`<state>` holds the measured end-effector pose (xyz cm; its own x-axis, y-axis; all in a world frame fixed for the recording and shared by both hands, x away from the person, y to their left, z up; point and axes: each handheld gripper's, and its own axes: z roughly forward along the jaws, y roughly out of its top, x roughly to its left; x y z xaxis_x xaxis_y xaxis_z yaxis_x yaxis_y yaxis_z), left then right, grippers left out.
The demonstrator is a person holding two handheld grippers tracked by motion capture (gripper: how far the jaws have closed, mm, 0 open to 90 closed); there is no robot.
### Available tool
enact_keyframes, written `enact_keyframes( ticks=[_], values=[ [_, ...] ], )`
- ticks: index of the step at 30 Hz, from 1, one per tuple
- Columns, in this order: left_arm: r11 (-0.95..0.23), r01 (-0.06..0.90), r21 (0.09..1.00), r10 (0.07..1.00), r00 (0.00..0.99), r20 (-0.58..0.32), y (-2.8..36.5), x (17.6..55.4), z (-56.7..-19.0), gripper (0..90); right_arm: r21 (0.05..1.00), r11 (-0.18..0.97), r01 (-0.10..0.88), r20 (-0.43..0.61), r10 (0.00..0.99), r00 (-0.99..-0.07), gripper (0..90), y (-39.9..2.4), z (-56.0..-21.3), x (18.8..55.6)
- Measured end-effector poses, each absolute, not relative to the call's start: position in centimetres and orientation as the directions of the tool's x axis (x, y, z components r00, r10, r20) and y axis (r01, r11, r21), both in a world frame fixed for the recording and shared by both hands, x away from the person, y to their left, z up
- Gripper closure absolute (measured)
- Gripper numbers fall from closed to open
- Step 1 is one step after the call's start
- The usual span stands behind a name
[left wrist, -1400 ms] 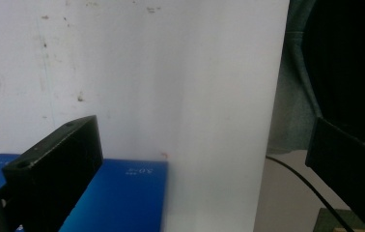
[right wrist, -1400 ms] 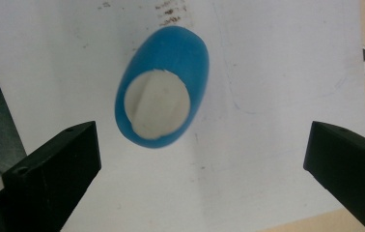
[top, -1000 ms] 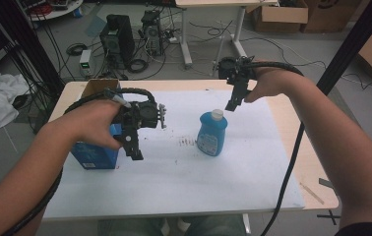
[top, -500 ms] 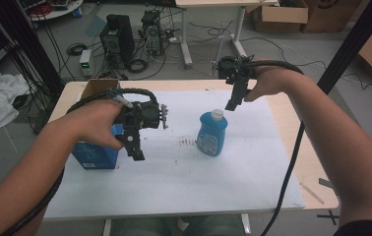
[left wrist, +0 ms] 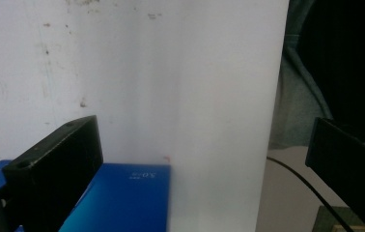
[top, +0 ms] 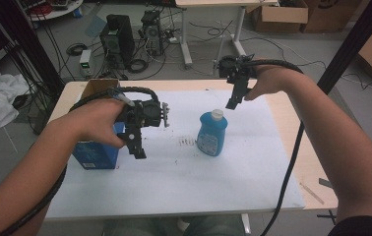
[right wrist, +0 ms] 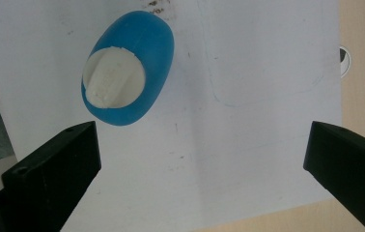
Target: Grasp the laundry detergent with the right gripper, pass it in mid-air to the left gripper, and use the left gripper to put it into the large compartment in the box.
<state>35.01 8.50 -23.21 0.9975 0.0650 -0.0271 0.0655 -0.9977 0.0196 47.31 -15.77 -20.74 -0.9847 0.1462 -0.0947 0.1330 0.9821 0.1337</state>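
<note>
Honestly, almost nothing has changed in the last second: our right gripper point(top: 232, 102) still hangs above and just behind the blue bottle point(top: 211, 133), jaws wide and empty, so we judge the grasp is not yet begun. Our left gripper point(top: 137, 147) stays beside the blue box point(top: 94, 153), also wide open. The bottle stands upright near the middle of the white sheet point(top: 184, 182), white cap point(right wrist: 113, 76) closed.

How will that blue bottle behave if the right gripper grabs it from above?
The blue bottle stands tall on a narrow base, so a sideways nudge may tip it. Its rounded plastic body looks smooth, likely slippery; the ribbed white cap probably grips better.
</note>
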Motion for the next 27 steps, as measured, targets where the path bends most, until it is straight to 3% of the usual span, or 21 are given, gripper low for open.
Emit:
enact_keyframes(
  ticks=[7,27],
  values=[
    [-0.998,0.066,0.019,0.065,0.997,-0.034,8.4,35.1,-23.6,0.1,0.136,0.981,0.14,-0.09,0.153,-0.984,0.0,-16.0,-20.9,47.5],
    [-0.999,0.041,0.023,0.041,0.999,-0.02,7.8,35.2,-23.0,0.1,0.252,0.955,0.157,-0.113,0.19,-0.975,0.0,-19.2,-20.0,46.3]
  ],
)
